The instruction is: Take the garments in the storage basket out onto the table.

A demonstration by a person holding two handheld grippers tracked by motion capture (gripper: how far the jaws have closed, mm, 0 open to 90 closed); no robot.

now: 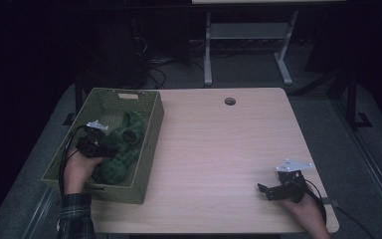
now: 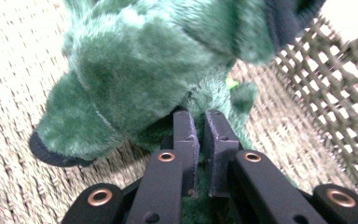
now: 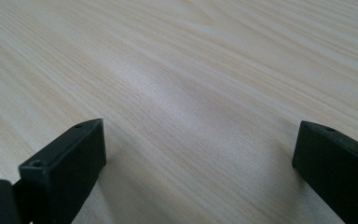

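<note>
While left gripper (image 2: pixel 200 135) pinches it, green plush toy (image 1: pixel 122 144) lies inside woven basket (image 1: pixel 149 149).

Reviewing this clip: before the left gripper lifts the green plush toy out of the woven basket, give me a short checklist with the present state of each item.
1. Left gripper closed on the green plush toy: ok, jaws nearly together with plush pinched between them.
2. Grip deep enough to hold the toy's weight: cannot tell, only a fold of fur near the body is caught.
3. Toy free of the woven basket: cannot tell, the toy's underside is hidden.
4. Landing space on the table: ok, bare wood beside the basket.
5. Right gripper out of the way: ok, jaws wide open over bare table, far from the basket.
</note>
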